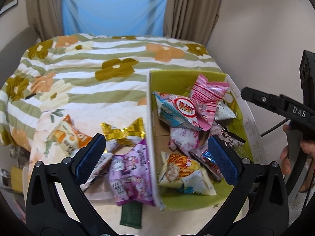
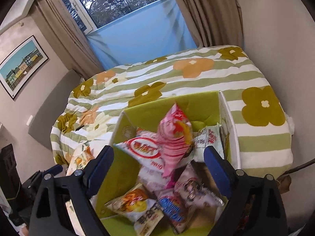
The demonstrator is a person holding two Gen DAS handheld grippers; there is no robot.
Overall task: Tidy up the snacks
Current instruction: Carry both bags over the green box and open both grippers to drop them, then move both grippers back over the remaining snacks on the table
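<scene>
Floral bedspread [image 1: 110, 63], snack-filled box [image 1: 254, 137], left claw [image 1: 157, 161] and right claw [image 2: 159, 169] wide open, empty.

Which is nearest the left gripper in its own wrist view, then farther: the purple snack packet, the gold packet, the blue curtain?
From the left gripper:
1. Purple snack packet, between the fingers, outside the box.
2. Gold packet, just beyond, on the bedspread.
3. Blue curtain, at the window, farthest.

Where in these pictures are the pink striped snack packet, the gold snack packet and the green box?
pink striped snack packet [image 2: 173, 143], right wrist view, its middle.
gold snack packet [image 1: 123, 132], left wrist view, its middle.
green box [image 1: 177, 80], left wrist view, far inner wall.
</scene>
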